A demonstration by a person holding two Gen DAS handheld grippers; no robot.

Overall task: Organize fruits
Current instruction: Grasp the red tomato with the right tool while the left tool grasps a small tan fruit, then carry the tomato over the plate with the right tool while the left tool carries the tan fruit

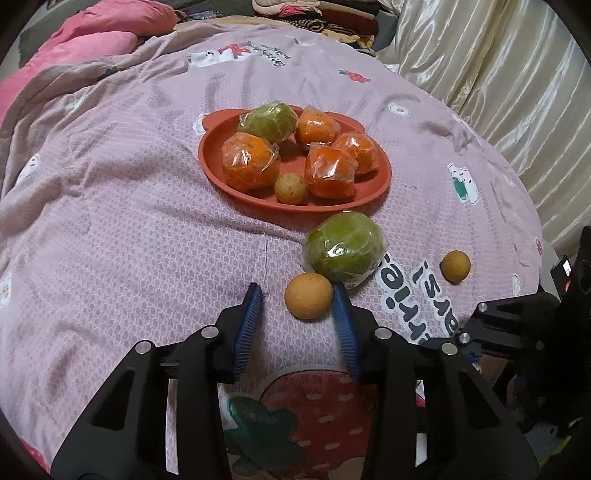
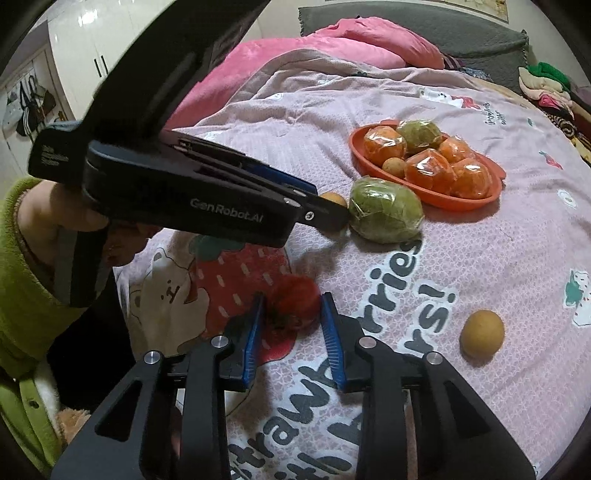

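Note:
An orange-red plate [image 1: 207, 155] [image 2: 360, 157] on the bedspread holds several wrapped oranges [image 1: 249, 166], a wrapped green fruit [image 1: 271, 120] and a small brown fruit [image 1: 290, 189]. Nearer lies another wrapped green fruit [image 1: 343, 247] [image 2: 384, 210]. A small yellow-brown fruit [image 1: 308, 295] [image 2: 334, 198] sits between the tips of my left gripper [image 1: 297, 297]. It touches the right pad, with a gap to the left pad. My right gripper [image 2: 293, 306] is shut on a small red fruit [image 2: 295, 304] with a green stalk end. A second yellow-brown fruit [image 1: 455, 264] [image 2: 482, 334] lies loose to the right.
Everything rests on a soft mauve bedspread [image 1: 129, 221] printed with strawberries and lettering. A pink blanket [image 1: 92, 40] is bunched at the far left, folded clothes [image 1: 325, 14] at the back, a cream curtain [image 1: 498, 74] along the right. A green sleeve [image 2: 18, 280] holds the left gripper.

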